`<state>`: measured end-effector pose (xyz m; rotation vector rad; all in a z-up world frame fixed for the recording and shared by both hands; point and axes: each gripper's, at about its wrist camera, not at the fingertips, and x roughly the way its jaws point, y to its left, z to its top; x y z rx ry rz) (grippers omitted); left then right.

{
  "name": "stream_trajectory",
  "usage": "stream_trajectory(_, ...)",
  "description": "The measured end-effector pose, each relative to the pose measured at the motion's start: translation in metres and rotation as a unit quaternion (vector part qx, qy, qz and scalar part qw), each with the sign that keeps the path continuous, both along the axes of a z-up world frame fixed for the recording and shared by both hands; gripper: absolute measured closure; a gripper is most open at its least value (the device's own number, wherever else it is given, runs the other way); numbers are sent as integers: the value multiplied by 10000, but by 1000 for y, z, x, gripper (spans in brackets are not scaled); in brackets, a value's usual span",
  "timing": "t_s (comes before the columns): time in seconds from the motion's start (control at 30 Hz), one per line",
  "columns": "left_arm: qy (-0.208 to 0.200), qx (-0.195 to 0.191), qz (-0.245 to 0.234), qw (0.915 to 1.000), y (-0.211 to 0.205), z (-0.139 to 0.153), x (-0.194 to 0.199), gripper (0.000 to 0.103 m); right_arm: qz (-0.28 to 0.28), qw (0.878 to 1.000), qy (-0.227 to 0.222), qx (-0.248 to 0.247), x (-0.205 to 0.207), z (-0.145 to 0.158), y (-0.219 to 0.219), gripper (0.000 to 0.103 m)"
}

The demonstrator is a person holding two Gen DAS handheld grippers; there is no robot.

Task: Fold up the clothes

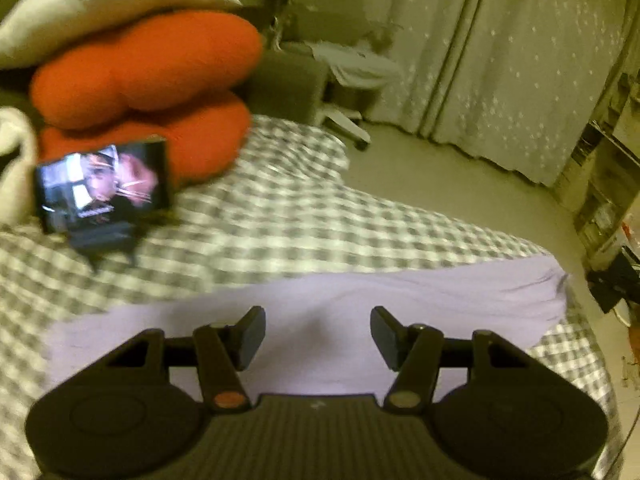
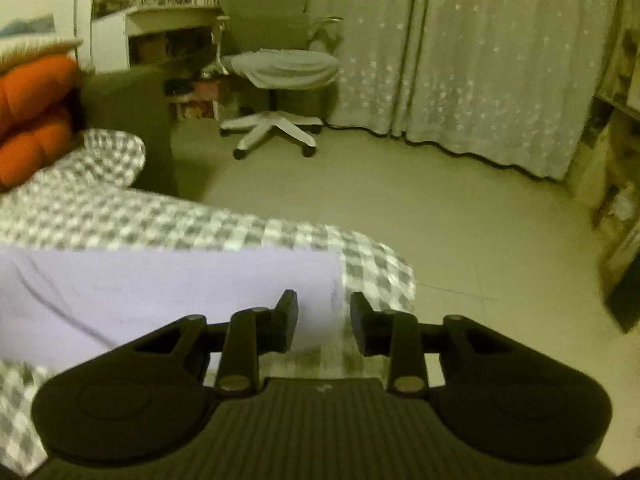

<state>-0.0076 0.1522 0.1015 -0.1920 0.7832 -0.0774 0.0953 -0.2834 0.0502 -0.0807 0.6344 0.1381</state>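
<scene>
A pale lilac garment (image 1: 320, 304) lies flat on the checked bed cover (image 1: 260, 220), reaching toward the bed's right edge. My left gripper (image 1: 318, 338) hovers over its middle, open, nothing between the fingers. In the right wrist view the same lilac garment (image 2: 160, 292) shows a straight right edge near the bed's corner. My right gripper (image 2: 324, 320) stands open over that edge, the left finger (image 2: 286, 320) above the cloth and the right finger (image 2: 364, 328) above the checked cover (image 2: 372, 272). No cloth is pinched.
Two orange cushions (image 1: 148, 92) under a white pillow (image 1: 100, 4) pile at the bed's far left, with a lit phone on a stand (image 1: 102, 188) before them. An office chair (image 2: 280, 72), star-patterned curtains (image 2: 480, 60), a desk (image 2: 160, 24) and shelving (image 1: 608, 184) ring the floor.
</scene>
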Motion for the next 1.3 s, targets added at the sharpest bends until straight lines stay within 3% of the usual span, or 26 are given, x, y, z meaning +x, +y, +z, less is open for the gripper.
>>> stream_trajectory(0.23,403,-101,292,9987,-38,-40,39,44,290,9995,81,-26,50,-9,0,61)
stream_trajectory(0.43,309,682,-36,9972,-49,-70,34,44,657,9978,-7,-6,58,-20,-9,61)
stream_trajectory(0.5,226,783,-162,9965,-52,-70,33,44,948,9954,-147,-52,49,-21,-11,61)
stream_trajectory(0.67,270,916,-216,9952,-57,-73,38,44,1279,9913,104,-284,39,-25,-17,61)
stream_trajectory(0.93,239,1076,-288,9935,-59,-74,37,43,1830,9733,555,-1268,16,-22,-5,66)
stream_trajectory(1.03,247,1055,-268,9938,-60,-73,37,43,1837,9727,420,-1353,14,-15,-6,68)
stream_trajectory(1.13,250,1054,-261,9938,-61,-74,37,43,1576,9805,22,-1172,28,-8,-5,68)
stream_trajectory(1.3,236,1057,-278,9937,-59,-75,37,43,1881,9734,255,-1286,48,-17,8,69)
